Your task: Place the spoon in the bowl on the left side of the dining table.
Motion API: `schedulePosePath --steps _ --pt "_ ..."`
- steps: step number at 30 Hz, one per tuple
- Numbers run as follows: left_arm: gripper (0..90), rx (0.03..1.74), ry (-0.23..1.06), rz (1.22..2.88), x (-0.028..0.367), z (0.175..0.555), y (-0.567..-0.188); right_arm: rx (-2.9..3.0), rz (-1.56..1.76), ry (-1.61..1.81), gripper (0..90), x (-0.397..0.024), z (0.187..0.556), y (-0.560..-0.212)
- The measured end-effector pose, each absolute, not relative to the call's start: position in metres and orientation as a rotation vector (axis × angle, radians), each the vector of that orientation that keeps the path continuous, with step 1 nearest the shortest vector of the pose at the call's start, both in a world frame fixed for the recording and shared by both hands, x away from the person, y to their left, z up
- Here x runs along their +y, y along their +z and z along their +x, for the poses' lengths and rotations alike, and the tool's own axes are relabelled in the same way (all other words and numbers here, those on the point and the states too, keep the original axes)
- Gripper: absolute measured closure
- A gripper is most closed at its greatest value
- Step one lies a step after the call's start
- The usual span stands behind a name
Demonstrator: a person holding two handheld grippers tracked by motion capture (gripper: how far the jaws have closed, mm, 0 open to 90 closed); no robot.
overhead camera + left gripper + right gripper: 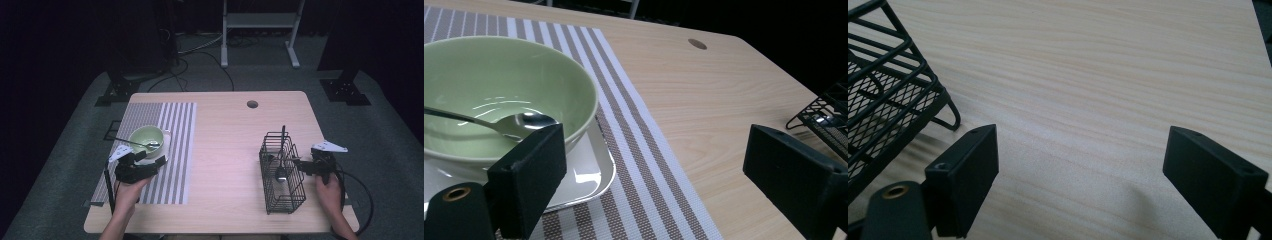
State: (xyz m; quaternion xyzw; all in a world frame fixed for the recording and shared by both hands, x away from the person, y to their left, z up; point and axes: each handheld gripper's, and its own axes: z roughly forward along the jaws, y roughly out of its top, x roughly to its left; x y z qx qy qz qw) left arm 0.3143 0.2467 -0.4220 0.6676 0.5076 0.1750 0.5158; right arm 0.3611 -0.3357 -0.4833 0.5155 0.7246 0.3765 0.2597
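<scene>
A pale green bowl [146,137] stands on a white square plate [167,134] on a striped placemat [177,155] at the table's left. A metal spoon [150,145] lies in the bowl, handle out to the left. My left gripper [147,161] hovers open at the bowl's near edge. From its own camera, the bowl [499,85] and spoon [524,121] sit by the left jaw, nothing between the jaws of the left gripper [654,150]. At the right, a black wire basket [270,200] holds a spoon [281,172]. My right gripper [299,165] is open beside its right wall.
Bare wood lies between the jaws of the right gripper [1080,145], with the basket [888,95] to their left. A round cable hole [252,104] sits at the table's far edge. Stand legs and cables are on the floor beyond. Open wood separates placemat and basket.
</scene>
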Motion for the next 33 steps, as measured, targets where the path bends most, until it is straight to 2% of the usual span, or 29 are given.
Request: schedulePosePath --steps 33 --pt "9.5 1.134 0.336 1.682 0.208 0.303 -0.438 1.964 1.397 1.022 13.6 -0.336 0.361 -0.483"
